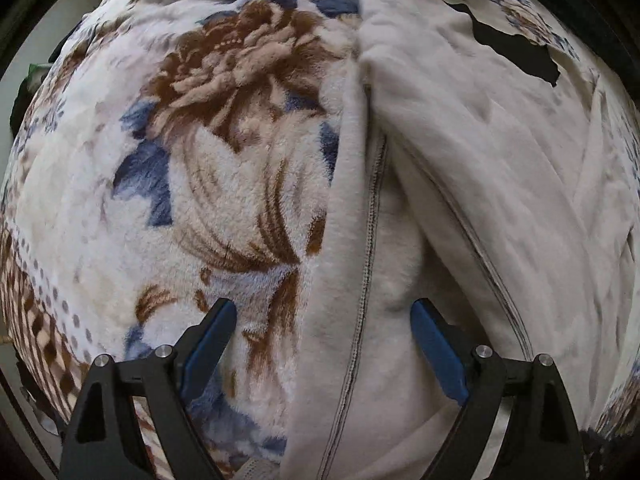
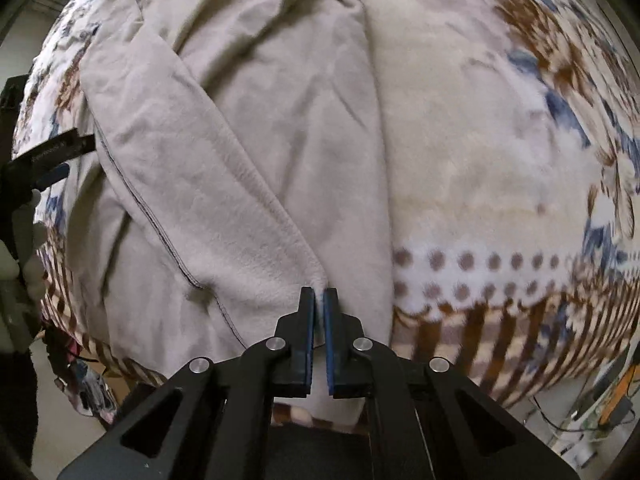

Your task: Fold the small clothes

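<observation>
One small garment (image 1: 460, 152), pale beige-grey, soft fleecy knit. Lies mostly flat on a plush floral blanket (image 1: 200, 160), partly folded: one long panel is turned over onto the rest, its fleecy underside up, forming a diagonal flap (image 2: 224, 184). Dark overlock stitching runs the length of the flap's edge. Surface creased, with shallow wrinkles. One fold corner near the blanket's dotted border is lifted slightly and pinched between the right gripper's (image 2: 319, 300) pads.
</observation>
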`<state>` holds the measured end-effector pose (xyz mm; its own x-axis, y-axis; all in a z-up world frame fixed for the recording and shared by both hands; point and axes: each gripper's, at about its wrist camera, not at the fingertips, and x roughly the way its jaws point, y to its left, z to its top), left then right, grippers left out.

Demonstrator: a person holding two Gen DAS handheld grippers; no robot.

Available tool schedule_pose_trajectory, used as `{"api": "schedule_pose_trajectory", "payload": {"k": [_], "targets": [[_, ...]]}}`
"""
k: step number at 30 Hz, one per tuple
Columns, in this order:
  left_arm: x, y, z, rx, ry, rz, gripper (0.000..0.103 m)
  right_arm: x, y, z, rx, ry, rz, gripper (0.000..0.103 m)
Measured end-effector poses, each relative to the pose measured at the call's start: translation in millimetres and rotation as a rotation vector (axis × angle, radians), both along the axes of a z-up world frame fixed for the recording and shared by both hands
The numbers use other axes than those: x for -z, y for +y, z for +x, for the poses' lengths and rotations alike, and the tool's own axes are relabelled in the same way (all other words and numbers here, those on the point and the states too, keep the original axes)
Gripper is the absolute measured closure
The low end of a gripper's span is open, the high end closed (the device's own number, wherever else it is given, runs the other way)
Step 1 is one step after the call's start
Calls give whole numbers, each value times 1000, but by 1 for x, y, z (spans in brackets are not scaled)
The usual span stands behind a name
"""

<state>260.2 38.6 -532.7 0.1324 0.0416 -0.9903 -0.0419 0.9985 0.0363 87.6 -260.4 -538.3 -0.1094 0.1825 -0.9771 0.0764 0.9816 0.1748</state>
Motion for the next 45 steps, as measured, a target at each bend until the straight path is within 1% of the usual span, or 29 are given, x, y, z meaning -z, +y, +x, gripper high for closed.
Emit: {"api": "schedule_pose_trajectory", "payload": {"k": [2, 3, 5, 6, 8, 9, 10, 12, 14, 16, 18, 20, 21, 22, 25, 26, 27, 28, 29, 31, 33, 35, 37, 38, 39, 40, 41, 43, 45], "targets": [[0, 3, -2, 3, 2, -7, 13, 1, -10, 2, 19, 28, -3, 98], [0, 5, -2, 5, 7, -13, 13, 5, -7, 3, 28, 38, 6, 98], [-3, 15, -2, 5, 13, -17, 13, 9, -19, 11, 36, 88, 34, 98], [-6, 17, 1, 1, 20, -18, 13, 9, -26, 16, 57, 121, 46, 92], [-18, 26, 7, -19, 28, -10, 14, 7, -39, 27, 83, 201, 90, 77], [-29, 32, 13, -31, 14, -13, 14, 6, -44, 34, 87, 219, 105, 62], [-38, 36, 19, -38, -3, -14, 14, -2, -50, 45, 102, 214, 119, 56], [-62, 43, 38, -56, -61, 0, 14, -23, -67, 74, 146, 139, 125, 55], [-82, 46, 73, -68, -122, -37, 14, -49, -82, 114, 184, 56, 140, 54], [-89, 41, 112, -60, -166, -65, 14, -65, -91, 157, 219, -32, 139, 52], [-84, 27, 154, -19, -203, -56, 14, -73, -99, 205, 238, -123, 120, 52], [-72, 3, 190, 30, -218, 1, 13, -75, -106, 260, 256, -220, 90, 52], [-62, -5, 210, 54, -222, 13, 14, -66, -111, 282, 256, -235, 92, 52], [-55, -10, 221, 77, -218, 21, 14, -61, -112, 310, 255, -251, 87, 52], [-28, -18, 248, 125, -185, 99, 13, -34, -100, 364, 205, -256, 39, 53], [-19, -16, 252, 129, -174, 126, 13, -18, -81, 365, 202, -257, 20, 54], [-12, -10, 257, 129, -165, 144, 13, -7, -81, 372, 201, -251, -17, 56], [-8, -4, 261, 122, -153, 145, 13, 5, -80, 366, 202, -242, -44, 65], [-4, 3, 262, 112, -141, 132, 10, 14, -87, 369, 210, -223, -76, 67], [3, 13, 264, 94, -138, 101, 6, 28, -96, 371, 214, -192, -67, 67], [4, 17, 265, 96, -142, 89, 5, 29, -97, 374, 185, -194, -73, 67], [5, 19, 267, 103, -141, 86, 5, 22, -96, 377, 169, -183, -90, 66], [0, 21, 267, 106, -147, 75, 5, 16, -90, 377, 172, -167, -74, 60], [-6, 22, 266, 106, -158, 68, 5, 11, -85, 379, 178, -161, -45, 55], [-15, 23, 264, 110, -176, 49, 5, 4, -83, 376, 190, -169, -12, 46], [-26, 23, 260, 116, -195, 11, 4, -7, -84, 370, 201, -184, 24, 38], [-37, 21, 252, 125, -212, -36, 4, -20, -85, 359, 211, -202, 74, 36], [-56, 24, 239, 142, -234, -143, 2, -35, -86, 339, 226, -214, 122, 35], [-74, 30, 221, 149, -246, -221, 2, -48, -87, 308, 246, -205, 161, 33]]}}
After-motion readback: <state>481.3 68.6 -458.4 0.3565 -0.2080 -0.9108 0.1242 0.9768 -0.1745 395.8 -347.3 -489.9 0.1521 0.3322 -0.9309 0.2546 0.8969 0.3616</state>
